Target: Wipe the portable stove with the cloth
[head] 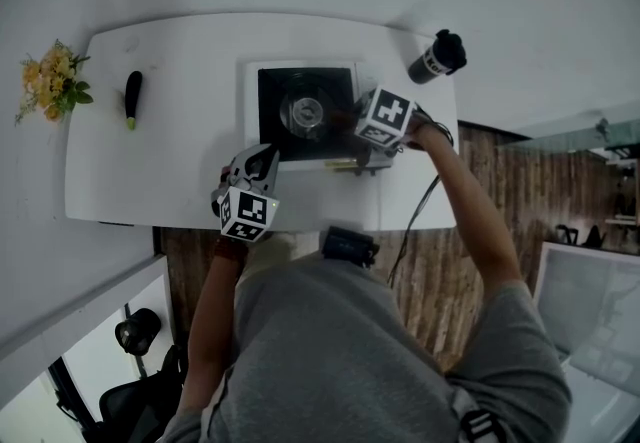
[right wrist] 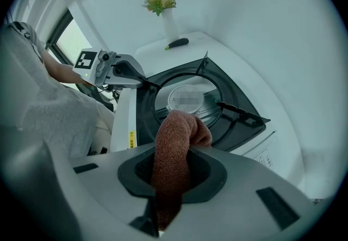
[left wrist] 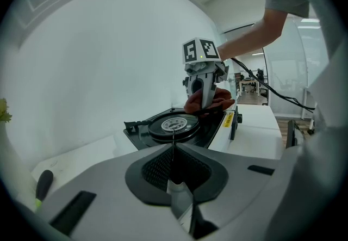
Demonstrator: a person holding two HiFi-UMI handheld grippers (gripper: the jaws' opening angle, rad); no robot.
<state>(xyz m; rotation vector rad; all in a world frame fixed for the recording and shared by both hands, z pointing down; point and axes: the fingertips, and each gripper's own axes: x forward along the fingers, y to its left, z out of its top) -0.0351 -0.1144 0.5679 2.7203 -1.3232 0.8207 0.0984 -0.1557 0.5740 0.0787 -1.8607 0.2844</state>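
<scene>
Cloth: the reddish-brown cloth (right wrist: 175, 142) is pinched between the right gripper's (head: 372, 136) fingers, and its bunched end is laid on the portable stove (head: 285, 86).
Left gripper (left wrist: 174, 191): the fingers are pressed together with nothing between them. They are aimed at the stove's near corner, and contact cannot be told.
Progress: judged mid-wipe. The burner ring (right wrist: 187, 98) ahead of the right fingers and the top beyond it are left to be covered.
Edges: a raised pan-support prong (right wrist: 239, 109) stands just beyond the cloth, so snagging is judged possible.
Room: bare table (head: 150, 171) is left outward of the left fingers, and a black bottle (head: 438, 56) stands well apart from the right fingers.

You are standing in what is looking like an office, with a white table (head: 160, 171), a wood floor (head: 480, 181), a glass wall (left wrist: 280, 79) and a black chair (head: 135, 396) sitting nearby.
</scene>
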